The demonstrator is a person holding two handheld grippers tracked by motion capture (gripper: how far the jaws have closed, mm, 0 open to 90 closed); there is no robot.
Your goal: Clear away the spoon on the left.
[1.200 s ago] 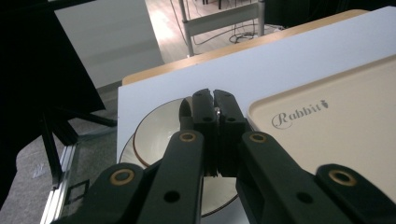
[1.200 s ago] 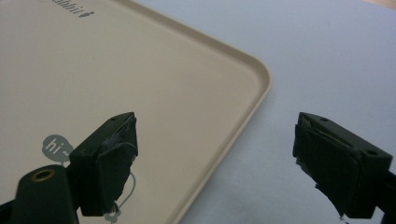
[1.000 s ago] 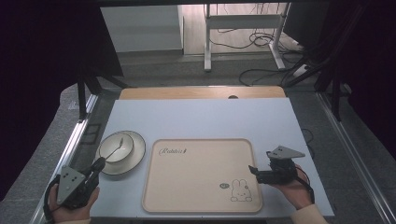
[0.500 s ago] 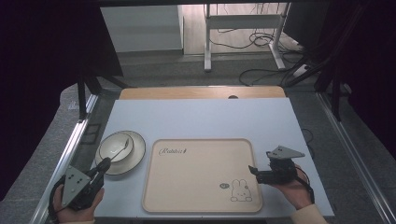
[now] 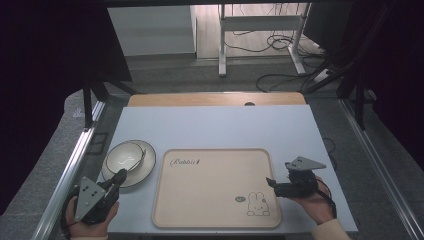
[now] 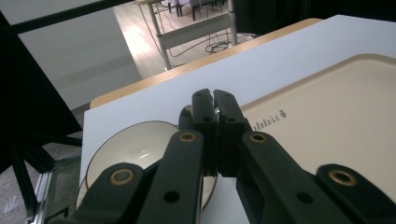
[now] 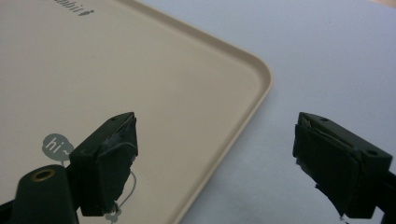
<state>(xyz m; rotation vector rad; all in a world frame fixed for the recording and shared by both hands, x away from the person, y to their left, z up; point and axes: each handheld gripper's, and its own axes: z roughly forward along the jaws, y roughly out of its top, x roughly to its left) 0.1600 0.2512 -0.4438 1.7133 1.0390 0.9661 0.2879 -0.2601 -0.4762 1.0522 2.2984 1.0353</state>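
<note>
The left tool (image 5: 119,176), jaws shut and empty, sits at the near rim of the bowl (image 5: 125,157), while the right tool (image 5: 272,182) gapes across the tray's (image 5: 215,190) right edge.

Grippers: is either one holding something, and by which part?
Nothing is held. The left gripper is shut and empty near the bowl; the right gripper is open astride the tray's rim.

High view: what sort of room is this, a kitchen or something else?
Probably a lab or recording workspace, not a kitchen. A plain white table stands in a dark metal frame, loose black cables lie on the floor behind, and only a beige rabbit-print tray and white bowl are set out.
</note>
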